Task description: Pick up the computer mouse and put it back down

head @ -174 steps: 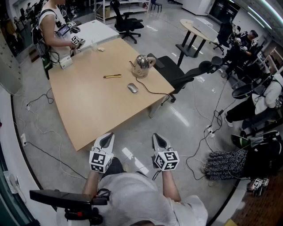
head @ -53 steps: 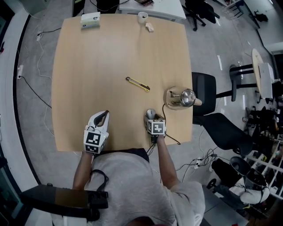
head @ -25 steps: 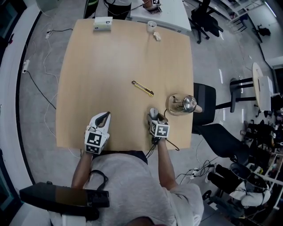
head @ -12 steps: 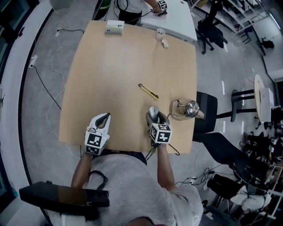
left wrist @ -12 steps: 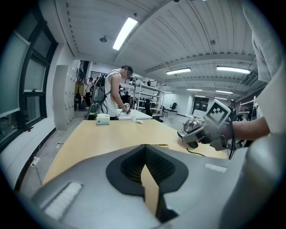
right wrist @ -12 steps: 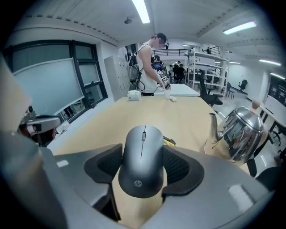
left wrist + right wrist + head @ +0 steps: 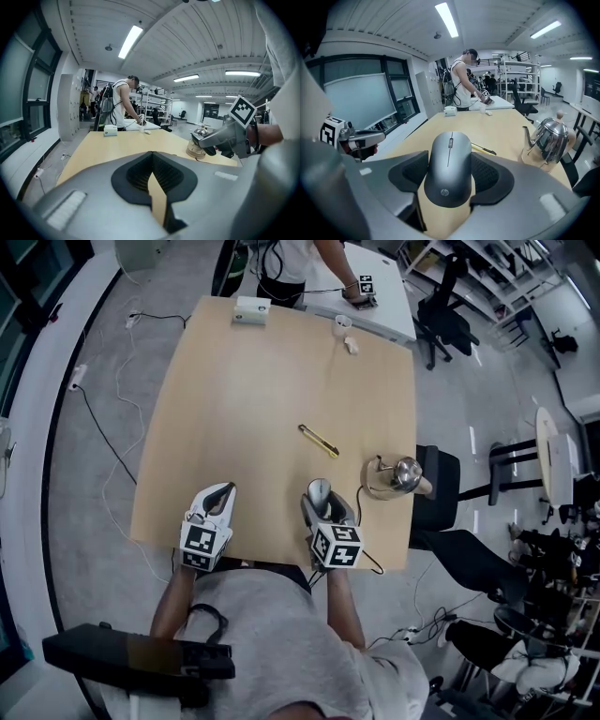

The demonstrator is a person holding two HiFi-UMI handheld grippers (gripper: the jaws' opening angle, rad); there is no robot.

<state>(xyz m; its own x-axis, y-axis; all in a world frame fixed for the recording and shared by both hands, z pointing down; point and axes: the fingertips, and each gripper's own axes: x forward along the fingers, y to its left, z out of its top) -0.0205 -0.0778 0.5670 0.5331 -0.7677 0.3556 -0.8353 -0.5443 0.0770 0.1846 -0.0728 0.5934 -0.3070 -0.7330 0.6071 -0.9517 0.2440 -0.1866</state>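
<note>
Holding your left gripper [image 7: 222, 491] over the table's [image 7: 234, 399] near edge, jaws together, empty. Your right gripper [image 7: 324, 502] tilts downward, clamped on the grey mouse [image 7: 449, 164] marked "hp", above the tabletop, near the kettle [image 7: 401, 474].

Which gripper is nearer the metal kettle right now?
Right. The right gripper, holding the mouse, is just beside the kettle. The left gripper is farther off, beyond the right gripper, near the table's front edge.
</note>
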